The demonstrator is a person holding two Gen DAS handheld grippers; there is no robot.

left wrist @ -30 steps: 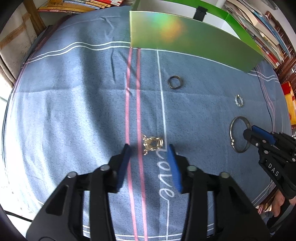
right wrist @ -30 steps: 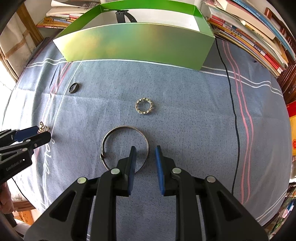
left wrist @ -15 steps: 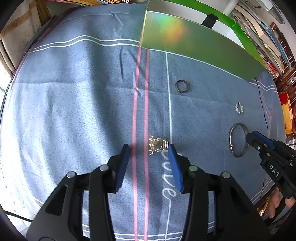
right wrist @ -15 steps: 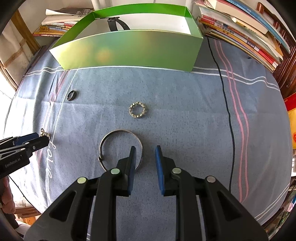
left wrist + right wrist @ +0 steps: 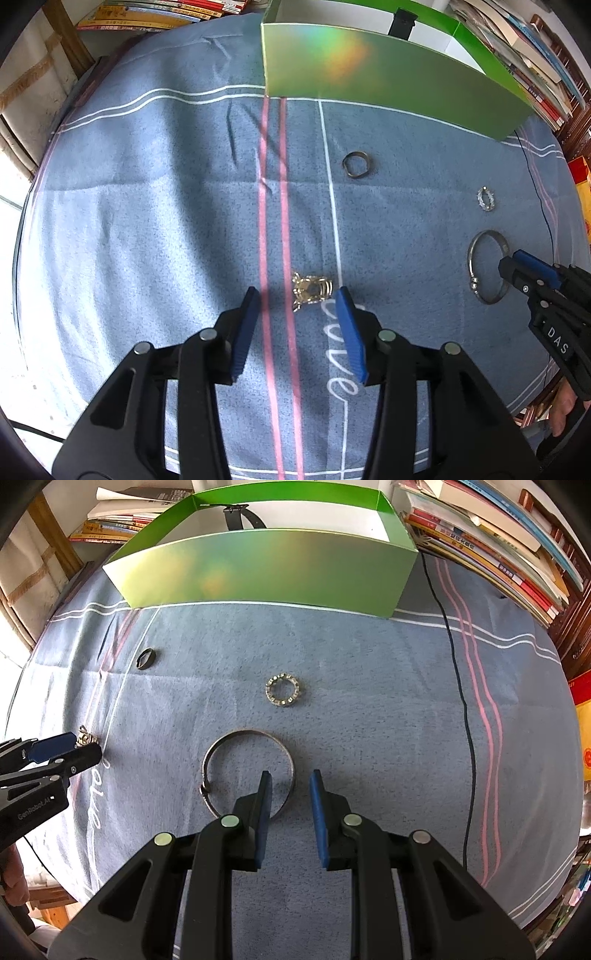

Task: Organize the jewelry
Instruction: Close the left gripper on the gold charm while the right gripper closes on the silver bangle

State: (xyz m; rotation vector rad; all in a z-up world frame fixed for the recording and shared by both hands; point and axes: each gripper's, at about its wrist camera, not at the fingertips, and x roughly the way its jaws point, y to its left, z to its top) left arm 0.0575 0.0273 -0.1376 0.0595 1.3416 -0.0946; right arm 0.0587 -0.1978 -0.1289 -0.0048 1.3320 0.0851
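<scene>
Since a moment ago my left fingers [image 5: 297, 295] have drifted leftward, widening emptily around the gold charm [image 5: 311, 290]; centre it before squeezing. Right fingers [image 5: 290, 779] narrow, empty, straddling the bangle [image 5: 248, 771].

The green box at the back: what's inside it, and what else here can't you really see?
- Green box floor: near wall hides it in both views; only a dark strap shows.
- Gold trinket: too small to identify; in the right wrist view the left gripper covers it.
- Bangle: right gripper covers its near edge.
</scene>
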